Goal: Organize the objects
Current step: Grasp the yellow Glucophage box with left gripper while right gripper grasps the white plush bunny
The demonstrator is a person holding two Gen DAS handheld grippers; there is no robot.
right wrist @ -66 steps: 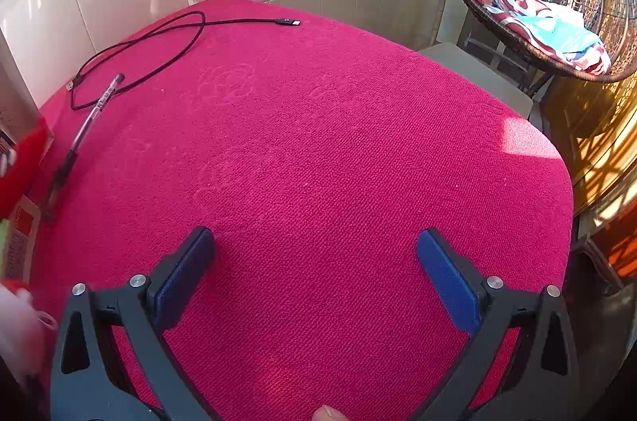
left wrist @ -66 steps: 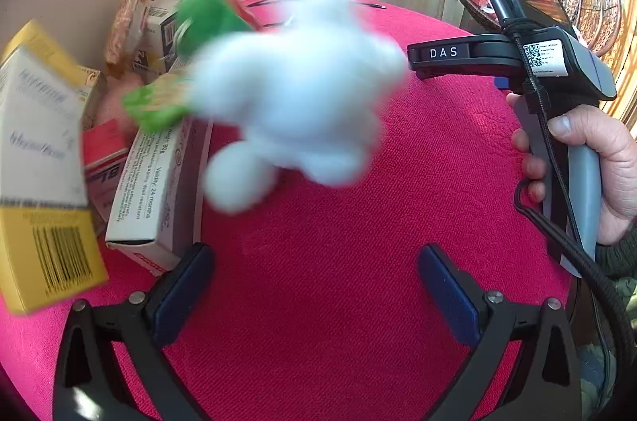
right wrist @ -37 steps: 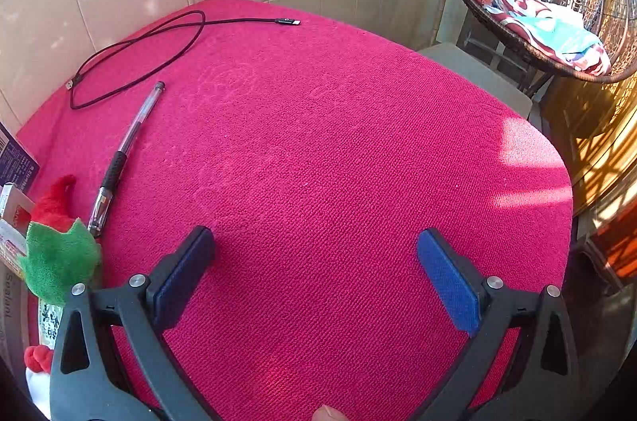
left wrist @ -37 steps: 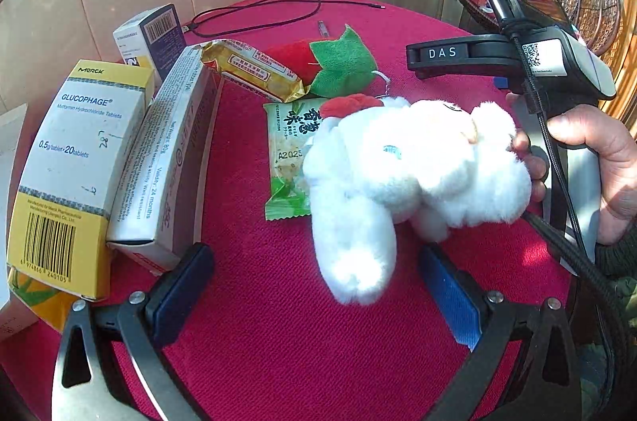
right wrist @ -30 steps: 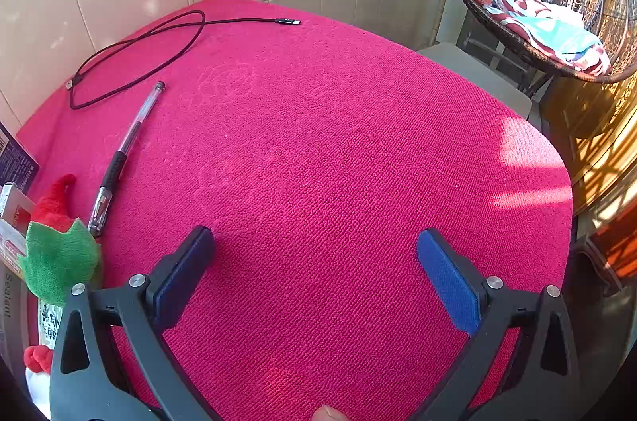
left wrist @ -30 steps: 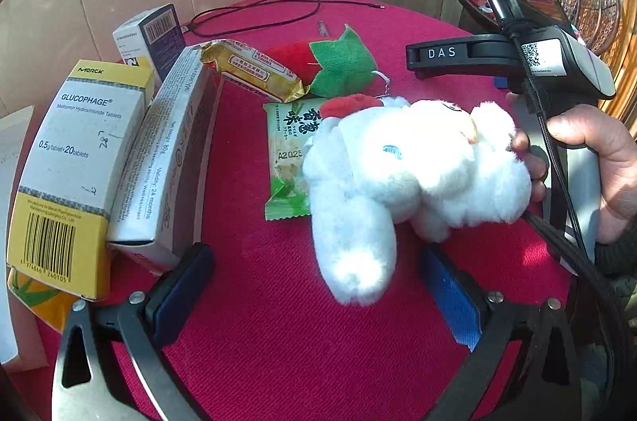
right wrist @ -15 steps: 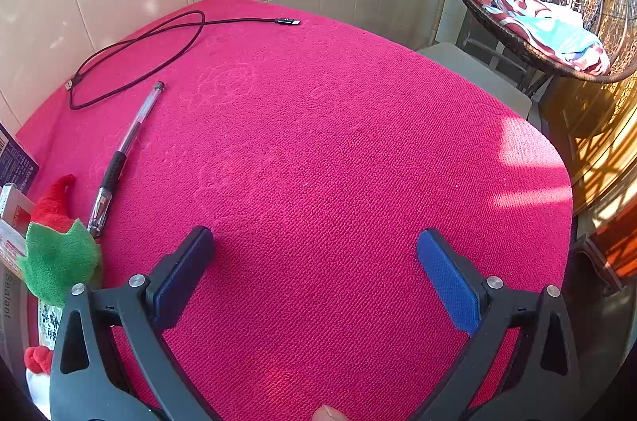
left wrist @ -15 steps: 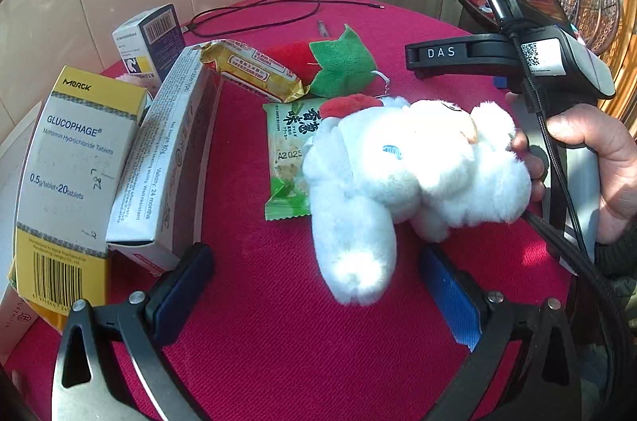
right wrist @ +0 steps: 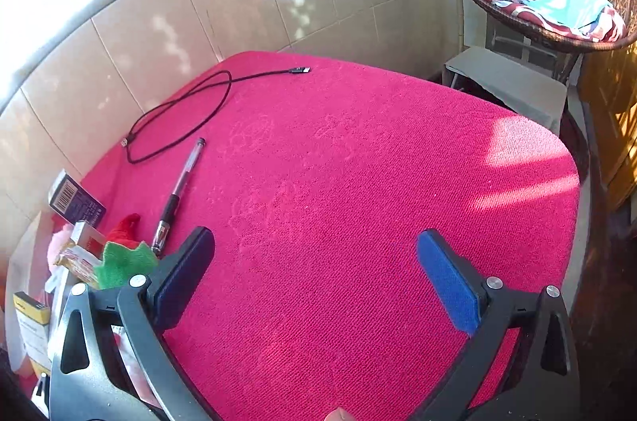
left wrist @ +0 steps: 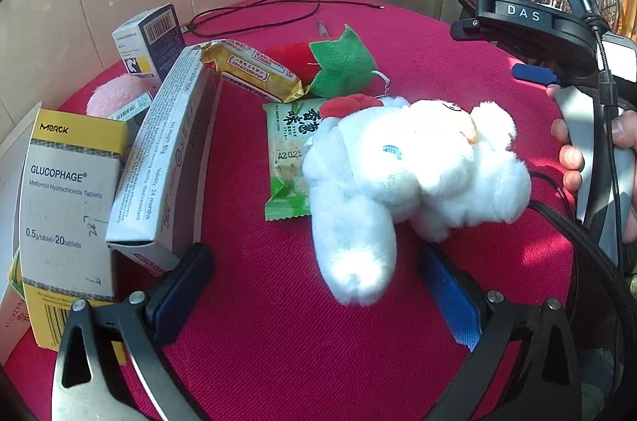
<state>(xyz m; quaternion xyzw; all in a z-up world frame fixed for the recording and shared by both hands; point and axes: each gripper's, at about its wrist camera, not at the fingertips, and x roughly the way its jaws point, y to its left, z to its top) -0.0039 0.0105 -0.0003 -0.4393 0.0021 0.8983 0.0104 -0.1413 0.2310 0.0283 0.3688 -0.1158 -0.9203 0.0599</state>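
Both grippers, left gripper (left wrist: 314,285) and right gripper (right wrist: 314,273), gape empty, the left straddling the white plush toy (left wrist: 402,178) beside the snack packet (left wrist: 287,154), seemingly ready to lift it.

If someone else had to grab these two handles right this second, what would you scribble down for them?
Left tool: open, empty, hovering just before the white plush toy.
Right tool: open, empty, over the bare part of the red cloth.
Where things are: the toy lies on its side, partly over the green snack packet. The Glucophage box, the long white box, the yellow snack bar and the strawberry plush crowd the left side. The pen and black cable lie further back.
Done: nothing looks sorted.
Left: sorting the whole pile; probably the toy first.
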